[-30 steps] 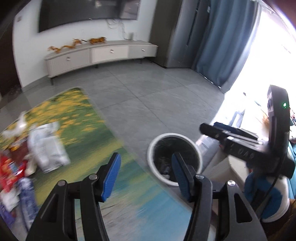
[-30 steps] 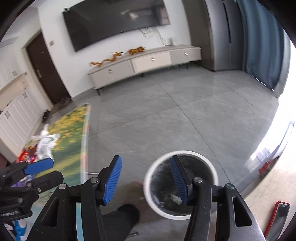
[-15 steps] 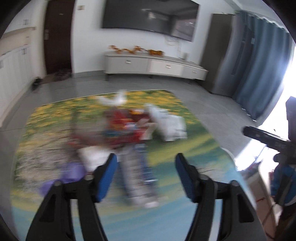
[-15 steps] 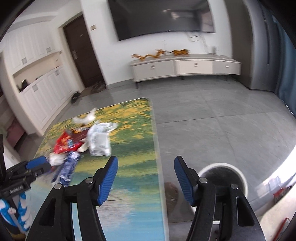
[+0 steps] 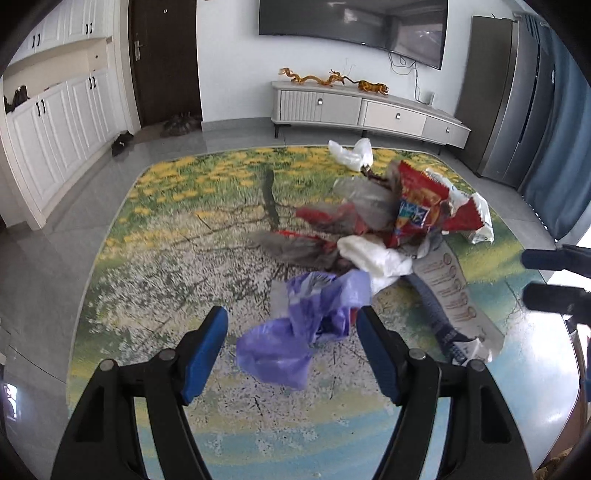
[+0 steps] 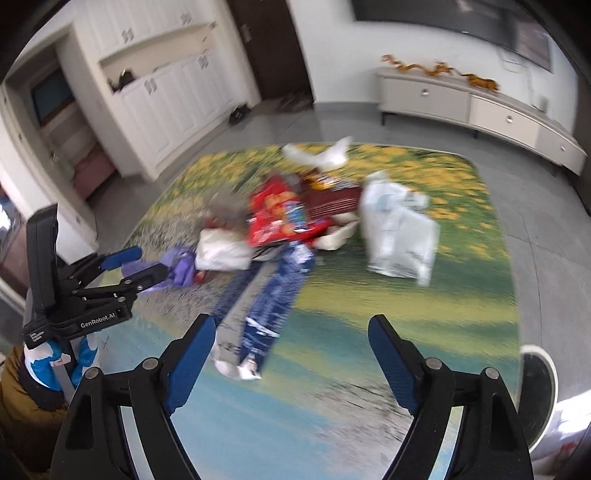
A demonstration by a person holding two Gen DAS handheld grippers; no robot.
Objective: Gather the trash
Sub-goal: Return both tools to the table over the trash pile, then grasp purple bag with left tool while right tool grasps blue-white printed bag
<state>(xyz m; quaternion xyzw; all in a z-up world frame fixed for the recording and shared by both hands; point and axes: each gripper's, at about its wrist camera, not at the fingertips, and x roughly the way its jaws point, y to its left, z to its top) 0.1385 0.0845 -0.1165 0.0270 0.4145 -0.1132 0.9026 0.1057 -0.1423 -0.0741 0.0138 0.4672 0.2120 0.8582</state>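
I'm in a home living room: a wall-mounted television (image 5: 351, 27) hangs above a long low media cabinet (image 5: 365, 112), white built-in cupboards (image 5: 55, 125) and a dark door (image 5: 164, 61) stand left of it, blue curtains (image 5: 554, 166) right.

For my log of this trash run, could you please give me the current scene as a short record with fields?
surface: table with a printed landscape top
trash pile: red snack bag, white bag, blue wrapper, clear bag
nearest item: purple bag, in front of the left gripper
left gripper: jaws open, empty
right gripper: jaws open, empty
bin: white rim at the table's right
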